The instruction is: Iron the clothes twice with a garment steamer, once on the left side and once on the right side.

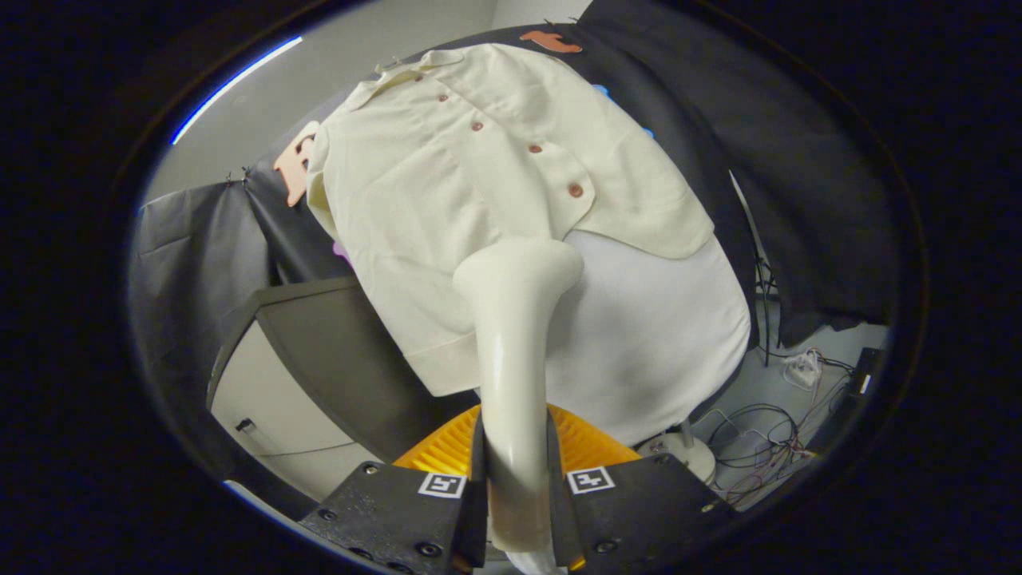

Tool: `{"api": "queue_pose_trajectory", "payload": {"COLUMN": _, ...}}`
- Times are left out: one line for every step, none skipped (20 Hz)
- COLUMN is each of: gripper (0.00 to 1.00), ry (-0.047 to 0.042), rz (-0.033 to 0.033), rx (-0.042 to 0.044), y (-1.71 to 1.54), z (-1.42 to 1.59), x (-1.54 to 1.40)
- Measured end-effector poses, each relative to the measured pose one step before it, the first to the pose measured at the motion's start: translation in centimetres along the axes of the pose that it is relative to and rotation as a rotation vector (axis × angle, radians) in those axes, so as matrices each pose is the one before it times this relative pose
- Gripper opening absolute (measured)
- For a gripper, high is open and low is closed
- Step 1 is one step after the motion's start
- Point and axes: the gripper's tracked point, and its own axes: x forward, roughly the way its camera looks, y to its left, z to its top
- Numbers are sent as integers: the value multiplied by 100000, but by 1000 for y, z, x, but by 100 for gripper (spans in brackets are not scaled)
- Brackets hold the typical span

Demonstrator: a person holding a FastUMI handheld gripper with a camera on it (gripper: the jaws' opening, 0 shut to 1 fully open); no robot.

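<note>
The garment steamer [515, 343] is held by its handle between the fingers of the gripper [517, 511], both fingers pressing on the lower handle. The handle rises ahead of the fingers and flares into the head, which lies at or very near the lower front of the shirt [479, 184]; contact cannot be confirmed. The body appears to be smooth, rigid plastic, so it is likely slippery and top-heavy toward the head. Take hold low on the handle, as now, and keep grip pressure firm to stop rotation. The shirt, cream with a buttoned front, hangs over a white padded board [663, 335] on a stand [691, 451]. Its fabric looks light and soft, likely to shift under pressure. Cables [758, 447] lie on the floor beyond the stand
</note>
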Motion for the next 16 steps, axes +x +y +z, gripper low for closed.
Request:
{"api": "queue_pose_trajectory", "payload": {"gripper": 32, "ry": -1528, "rz": 302, "rx": -283, "y": 431, "z": 1083, "x": -470}}
{"api": "queue_pose_trajectory", "payload": {"gripper": 32, "ry": -1763, "rz": 293, "rx": -800, "y": 482, "z": 1377, "x": -336}}
{"api": "queue_pose_trajectory", "payload": {"gripper": 32, "ry": -2443, "rz": 232, "rx": -1262, "y": 522, "z": 1571, "x": -285}}
{"api": "queue_pose_trajectory", "payload": {"gripper": 32, "ry": -2437, "rz": 430, "rx": -1722, "y": 476, "z": 1752, "x": -173}}
{"api": "queue_pose_trajectory", "payload": {"gripper": 32, "ry": -2730, "rz": 500, "rx": -1349, "y": 350, "z": 1943, "x": -136}}
{"api": "queue_pose_trajectory", "payload": {"gripper": 32, "ry": -1724, "rz": 124, "rx": -1058, "y": 350, "z": 1788, "x": 116}}
{"api": "queue_pose_trajectory", "payload": {"gripper": 32, "ry": -2335, "rz": -253, "rx": -1372, "y": 271, "z": 1918, "x": 258}}
{"api": "queue_pose_trajectory", "payload": {"gripper": 31, "ry": -2793, "rz": -301, "rx": -1457, "y": 136, "z": 1980, "x": 279}}
{"api": "queue_pose_trajectory", "payload": {"gripper": 31, "ry": -2793, "rz": -168, "rx": -1210, "y": 207, "z": 1892, "x": 393}}
{"api": "queue_pose_trajectory", "payload": {"gripper": 32, "ry": -1522, "rz": -155, "rx": -1248, "y": 203, "z": 1622, "x": 603}}
{"api": "queue_pose_trajectory", "payload": {"gripper": 31, "ry": -959, "rz": -269, "rx": -1680, "y": 90, "z": 1560, "x": 495}}
{"api": "queue_pose_trajectory", "payload": {"gripper": 31, "ry": -1819, "rz": -219, "rx": -1811, "y": 130, "z": 1836, "x": 677}}
{"api": "queue_pose_trajectory", "payload": {"gripper": 31, "ry": -1154, "rz": -305, "rx": -1559, "y": 118, "z": 1625, "x": 662}}
{"api": "queue_pose_trajectory", "payload": {"gripper": 31, "ry": -1766, "rz": -359, "rx": -2201, "y": 254, "z": 1920, "x": 835}}
{"api": "queue_pose_trajectory", "payload": {"gripper": 31, "ry": -2106, "rz": -226, "rx": -2005, "y": 26, "z": 1788, "x": 585}}
{"api": "queue_pose_trajectory", "payload": {"gripper": 31, "ry": -2173, "rz": -366, "rx": -1193, "y": 134, "z": 1556, "x": 732}}
